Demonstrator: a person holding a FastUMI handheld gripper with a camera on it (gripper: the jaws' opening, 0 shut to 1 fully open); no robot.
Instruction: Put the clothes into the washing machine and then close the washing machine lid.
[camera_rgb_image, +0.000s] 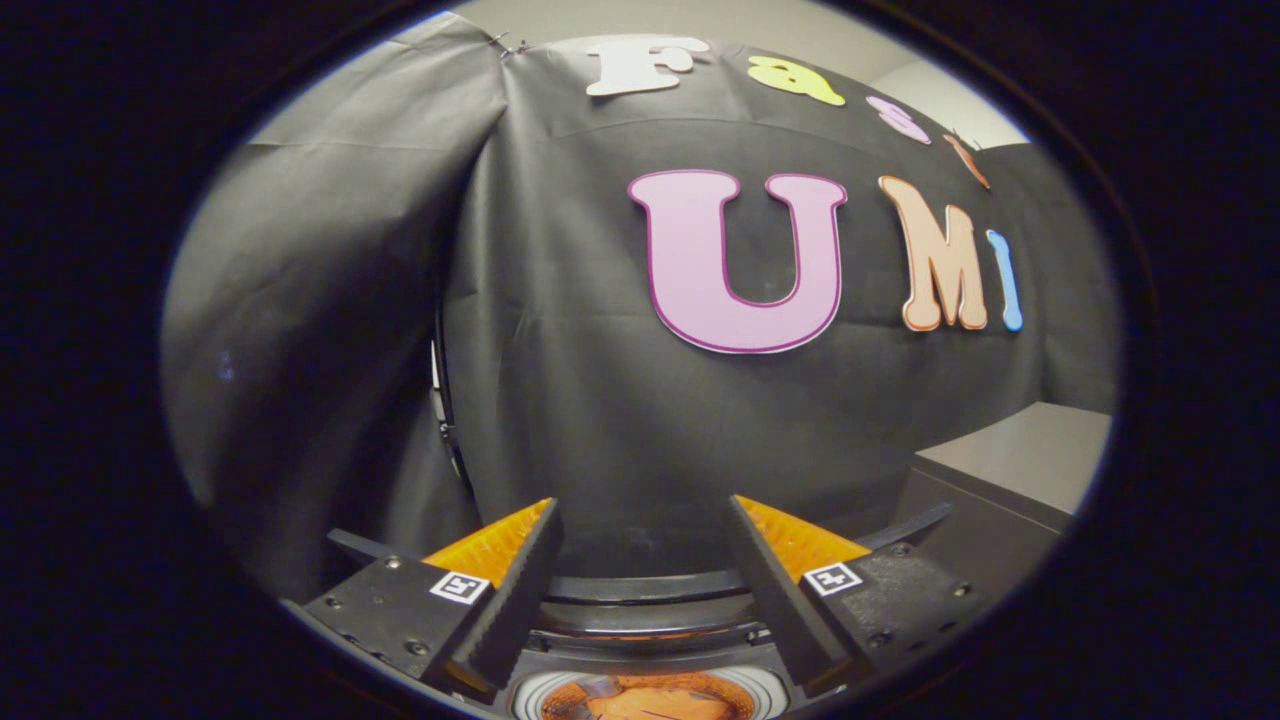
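My gripper (640, 525) is held high and faces the booth's black cloth wall, its fingers spread apart with nothing between them. Below and just behind the fingertips lies the round opening of the washing machine (640, 612), with its dark curved rim. Inside the drum I see orange cloth (650, 700), partly cut off. The machine's lid is not clearly visible; a thin dark curved edge (440, 400) stands upright left of the fingers, against the cloth.
A grey flat-topped cabinet or table (1030, 455) stands beyond the right finger. The black cloth wall (600, 400) hangs close ahead, with a second fold of cloth on the left.
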